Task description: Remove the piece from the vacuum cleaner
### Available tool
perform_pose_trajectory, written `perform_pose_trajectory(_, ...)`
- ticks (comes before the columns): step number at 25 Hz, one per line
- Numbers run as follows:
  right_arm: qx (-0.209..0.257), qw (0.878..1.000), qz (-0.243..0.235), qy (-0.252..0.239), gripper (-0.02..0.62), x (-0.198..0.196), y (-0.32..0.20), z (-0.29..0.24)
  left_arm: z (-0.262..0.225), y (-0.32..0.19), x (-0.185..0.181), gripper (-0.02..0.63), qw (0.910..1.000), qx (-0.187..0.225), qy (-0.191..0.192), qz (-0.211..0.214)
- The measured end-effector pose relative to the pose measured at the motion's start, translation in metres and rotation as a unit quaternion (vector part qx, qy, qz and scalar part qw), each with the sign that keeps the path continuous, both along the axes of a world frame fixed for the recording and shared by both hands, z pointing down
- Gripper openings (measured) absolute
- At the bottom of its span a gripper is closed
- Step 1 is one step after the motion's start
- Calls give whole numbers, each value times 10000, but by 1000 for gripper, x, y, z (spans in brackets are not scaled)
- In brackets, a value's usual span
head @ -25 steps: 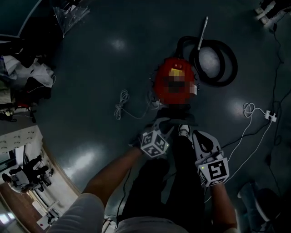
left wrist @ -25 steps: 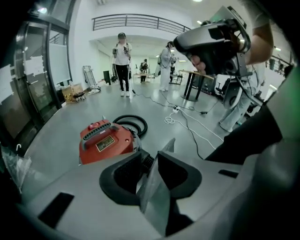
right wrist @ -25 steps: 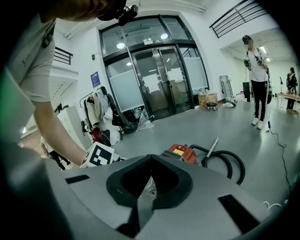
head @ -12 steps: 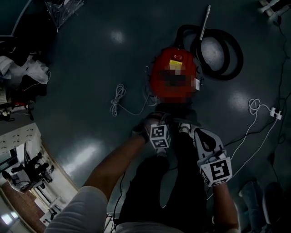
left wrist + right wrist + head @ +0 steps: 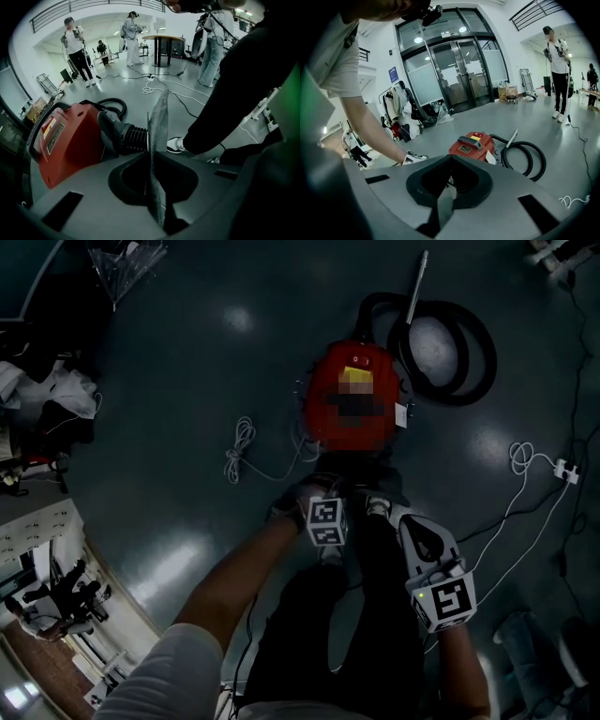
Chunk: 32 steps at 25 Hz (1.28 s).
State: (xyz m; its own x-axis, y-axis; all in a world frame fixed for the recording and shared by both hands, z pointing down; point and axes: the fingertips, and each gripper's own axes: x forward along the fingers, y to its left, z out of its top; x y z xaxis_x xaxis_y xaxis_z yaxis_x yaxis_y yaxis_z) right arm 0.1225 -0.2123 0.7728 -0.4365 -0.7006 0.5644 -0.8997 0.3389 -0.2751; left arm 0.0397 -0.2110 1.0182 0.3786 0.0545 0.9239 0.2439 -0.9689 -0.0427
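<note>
The red vacuum cleaner (image 5: 352, 404) lies on the dark floor in front of my feet, with its black hose (image 5: 459, 348) coiled behind it and a metal wand on top of the coil. My left gripper (image 5: 323, 493) is at the vacuum's near end. In the left gripper view the red body (image 5: 65, 140) is on the left and the ribbed hose cuff (image 5: 129, 136) sits just beside my left gripper (image 5: 158, 108). Its jaws are closing: the fingers look pressed together with nothing between them. My right gripper (image 5: 392, 512) hangs back over my leg, shut and empty (image 5: 446, 190).
A white cable (image 5: 239, 451) lies left of the vacuum and a power strip (image 5: 560, 476) with its cord lies at the right. Several people (image 5: 77, 51) stand by a round table (image 5: 161, 40). Glass doors (image 5: 459, 70) and a clothes rack (image 5: 401, 110) are beyond.
My left gripper has turned and moved forward to the vacuum's near end. The right gripper has hardly moved.
</note>
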Motion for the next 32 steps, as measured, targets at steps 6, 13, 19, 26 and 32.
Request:
perform_pose_trajectory(6,-29,10000,-15,31,17,-8,8,-6,-6,20,-4,29,9996,-171,21,223)
perform_pose_trajectory(13,-64,10000,4,42,17,-19,20,-29,-37,34,-16,29,9995,-263,99,111)
perform_pose_trajectory(19,150,9999,32,33,17,-38,37,-104,-129,59,-38,29,9991,-279,310,-93)
perform_pose_trajectory(26,365,9991,147,-166,17,-72,81,-219,-275,108,-68,29,9973,-344,595,-271)
perform_pose_trajectory(32,391,9988,285,-64,17,-89,128,-299,-395,160,-89,29,9947,-450,821,-428)
